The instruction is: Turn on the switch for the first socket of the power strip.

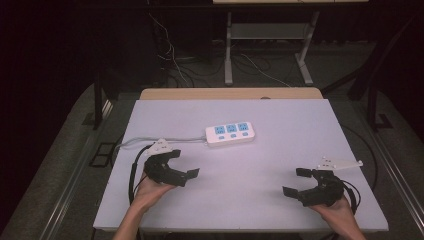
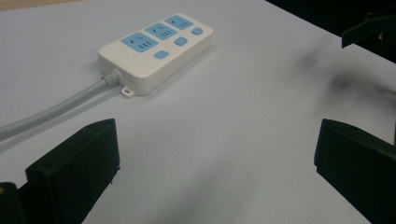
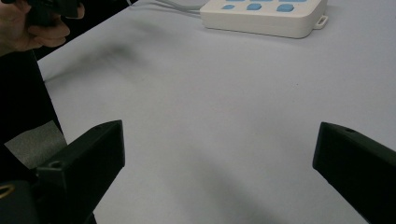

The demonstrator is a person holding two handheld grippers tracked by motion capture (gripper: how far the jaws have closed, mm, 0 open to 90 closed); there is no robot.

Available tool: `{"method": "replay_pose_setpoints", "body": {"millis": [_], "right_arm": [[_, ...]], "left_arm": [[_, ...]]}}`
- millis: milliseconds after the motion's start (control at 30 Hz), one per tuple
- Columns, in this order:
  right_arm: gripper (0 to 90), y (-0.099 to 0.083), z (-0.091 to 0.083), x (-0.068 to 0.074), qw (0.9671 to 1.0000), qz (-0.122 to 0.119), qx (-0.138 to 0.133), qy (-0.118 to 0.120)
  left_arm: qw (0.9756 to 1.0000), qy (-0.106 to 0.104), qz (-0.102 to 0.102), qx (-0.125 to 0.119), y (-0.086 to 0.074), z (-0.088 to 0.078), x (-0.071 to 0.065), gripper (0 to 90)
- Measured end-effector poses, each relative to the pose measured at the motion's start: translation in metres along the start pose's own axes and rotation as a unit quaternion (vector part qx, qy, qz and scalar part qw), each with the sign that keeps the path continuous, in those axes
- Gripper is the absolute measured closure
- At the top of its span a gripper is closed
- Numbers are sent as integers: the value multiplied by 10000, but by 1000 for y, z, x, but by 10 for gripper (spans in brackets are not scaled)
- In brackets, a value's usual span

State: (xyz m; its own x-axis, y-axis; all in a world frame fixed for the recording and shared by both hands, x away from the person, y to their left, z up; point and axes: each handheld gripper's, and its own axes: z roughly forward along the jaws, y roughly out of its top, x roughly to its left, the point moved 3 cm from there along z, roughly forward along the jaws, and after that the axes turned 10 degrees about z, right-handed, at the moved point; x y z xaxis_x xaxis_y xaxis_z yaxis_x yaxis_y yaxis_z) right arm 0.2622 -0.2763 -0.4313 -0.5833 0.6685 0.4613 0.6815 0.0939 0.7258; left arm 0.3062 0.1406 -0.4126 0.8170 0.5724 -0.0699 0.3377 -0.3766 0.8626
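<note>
A: Both wide apart right now. Left hand-held gripper (image 1: 183, 162) released, hovering low over the pale lilac tabletop (image 1: 280, 150). Right hand-held gripper (image 1: 299, 181) likewise spread, nothing between the jaws.

B: And there, mid-tabletop toward the far edge: white plastic power strip with three blue sockets (image 1: 229, 133). Nearer the left hand-held gripper, well apart from the right.

A: Long axis running left to right, slightly tilted. Grey cable (image 1: 165, 141) trailing off its left end.

B: Looks rigid, light, smooth-sided, probably a bit slippery. Best pinched across the short width, mid-body. Stiff cable likely to tug back.
</note>
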Motion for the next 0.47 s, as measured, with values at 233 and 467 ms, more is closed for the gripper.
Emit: {"method": "replay_pose_setpoints", "body": {"millis": [233,467], "right_arm": [[18,0,1,0,10000,15,21,7],[18,-1,1,0,10000,31,15,2]], "left_arm": [[9998,85,-122,-143,-17,-9,-5,0],[9996,72,-184,-216,-27,-14,-9,0]]}}
